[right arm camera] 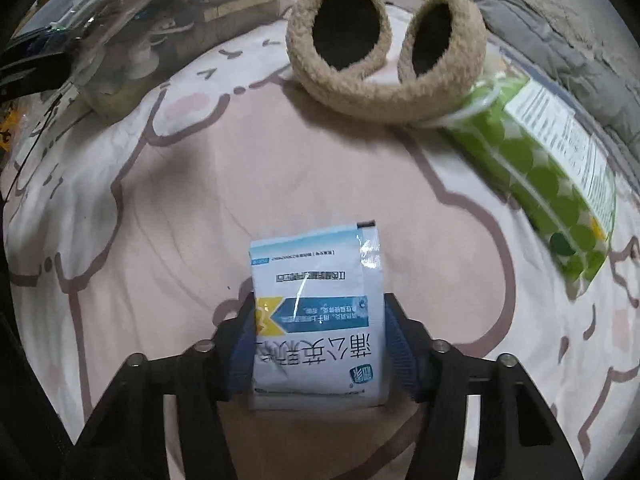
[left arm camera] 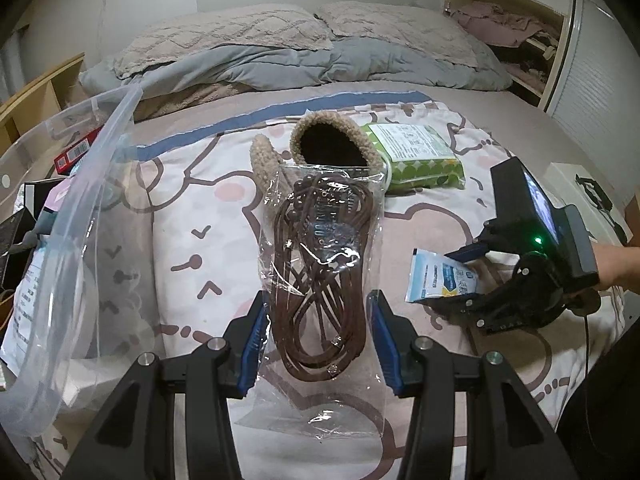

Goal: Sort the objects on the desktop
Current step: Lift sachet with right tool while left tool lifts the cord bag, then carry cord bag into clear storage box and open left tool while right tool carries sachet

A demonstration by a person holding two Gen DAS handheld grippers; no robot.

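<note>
Pinching a clear bag of brown cord [left arm camera: 320, 264], the left gripper [left arm camera: 320, 344] presses its blue pads on the bag's two edges in the left wrist view; the bag stretches away over a cartoon-printed bedspread [left arm camera: 192, 184]; beyond it lie fuzzy tan slippers [left arm camera: 332, 140] and a green tissue pack [left arm camera: 416, 152]; a clear plastic bin [left arm camera: 80, 216] stands at the left; at the right the right gripper [left arm camera: 464, 276] holds a white-and-blue sachet [left arm camera: 440, 276]. Seen from the right wrist, the sachet [right arm camera: 316, 316] sits between the right gripper's [right arm camera: 320, 344] jaws, pinched at its sides just above the bedspread [right arm camera: 160, 208]; slippers [right arm camera: 384, 40] and tissue pack [right arm camera: 544, 176] lie beyond.
</note>
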